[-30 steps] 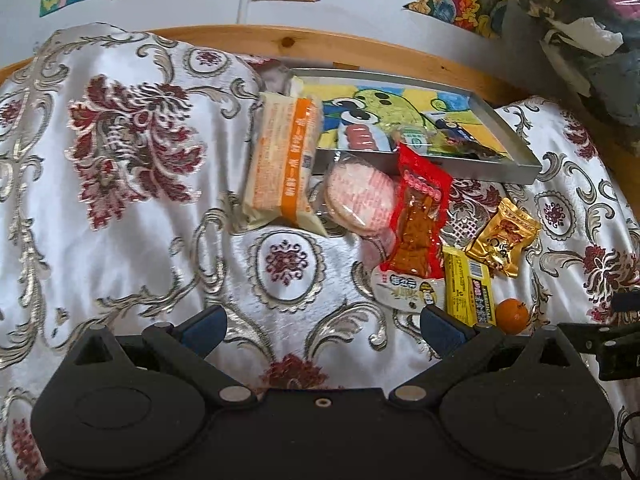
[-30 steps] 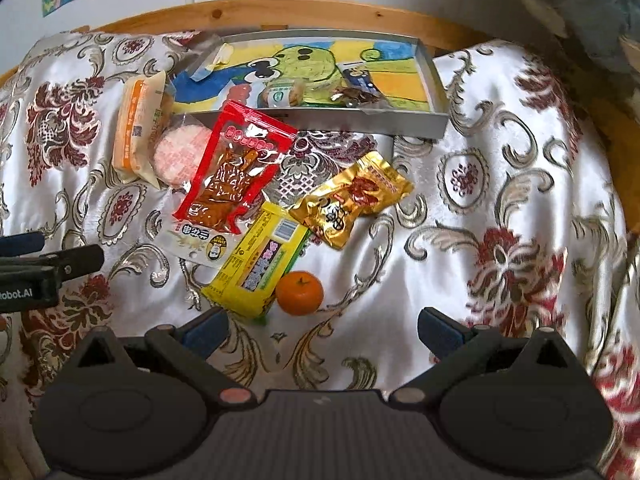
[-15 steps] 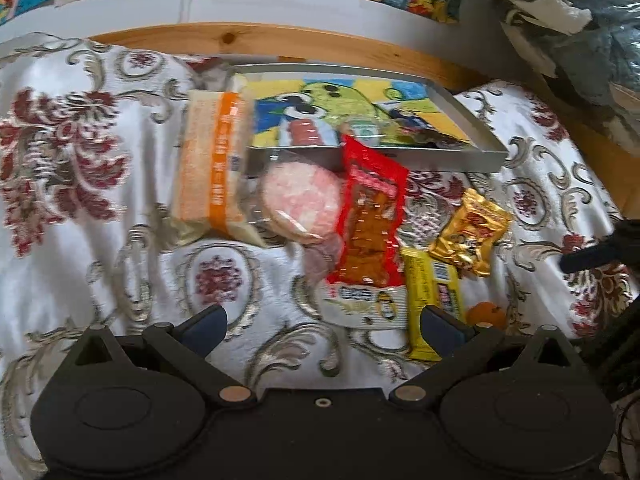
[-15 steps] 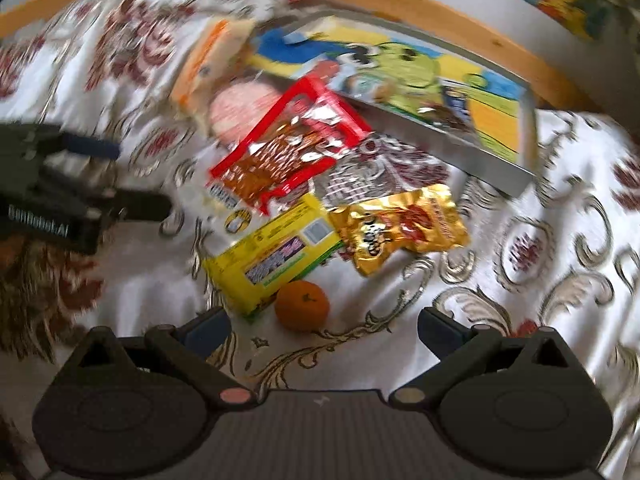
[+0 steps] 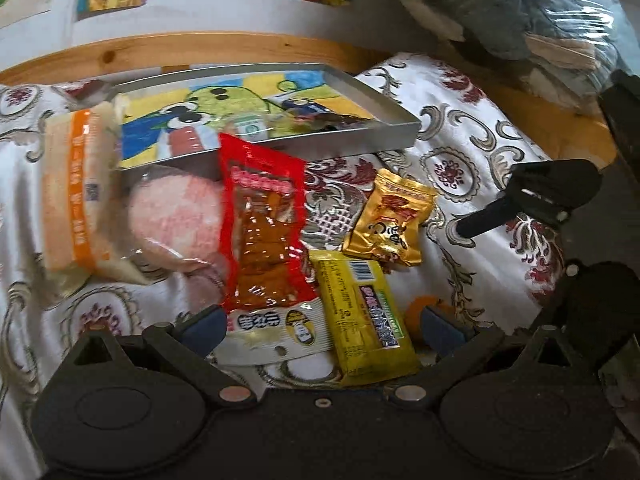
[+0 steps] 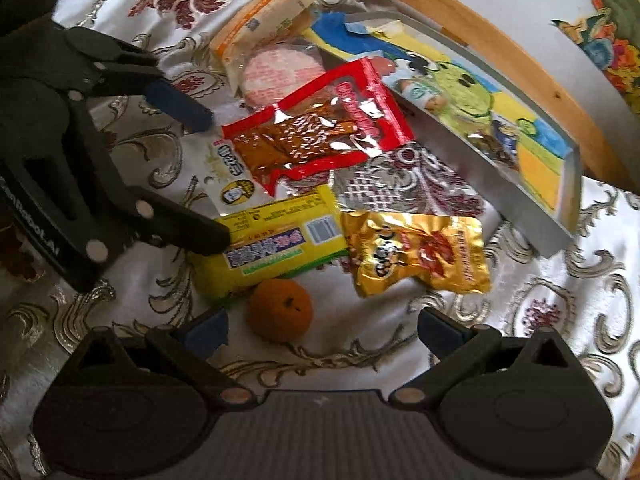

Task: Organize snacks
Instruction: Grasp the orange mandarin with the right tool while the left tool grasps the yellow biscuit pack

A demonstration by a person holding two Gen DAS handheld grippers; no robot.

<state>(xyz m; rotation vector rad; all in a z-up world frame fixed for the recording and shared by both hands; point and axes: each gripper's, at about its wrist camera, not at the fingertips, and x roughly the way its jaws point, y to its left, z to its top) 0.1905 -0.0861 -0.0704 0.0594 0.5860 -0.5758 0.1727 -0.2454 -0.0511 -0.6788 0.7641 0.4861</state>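
Two grippers are closing in on the snack pile, and both have come nearer over the last second.

Left wrist view: the left gripper [image 5: 320,326] has been sliding rightward and forward; its jaws are standing spread, now straddling the near ends of the red pack [image 5: 262,232] and the yellow bar [image 5: 362,312]. The orange [image 5: 420,314], half hidden behind the right finger, is lying just right of the yellow bar. The gold pouch [image 5: 388,218] is sitting beyond the yellow bar, touching its far end. The pink cake [image 5: 176,224] and the long orange-banded pack [image 5: 76,192] are lying left of the red pack. The tray [image 5: 360,140] is waiting beyond the red pack, with a few small items already inside. The right gripper's finger is poking in well right of the gold pouch.

Right wrist view: the right gripper [image 6: 322,330] has been swinging left and dropping toward the pile; its jaws are spread, bracketing the orange [image 6: 280,310] just ahead. The left gripper [image 6: 200,176] is reaching in from the left, one finger touching or nearly touching the yellow bar [image 6: 272,240], the other by the red pack [image 6: 316,124].

Judgement: nothing is being held yet; most snacks are lying outside the tray, so sorting looks barely begun. The red pack is glossy, flat and limp, overlapping its neighbours, and is likely to slip.
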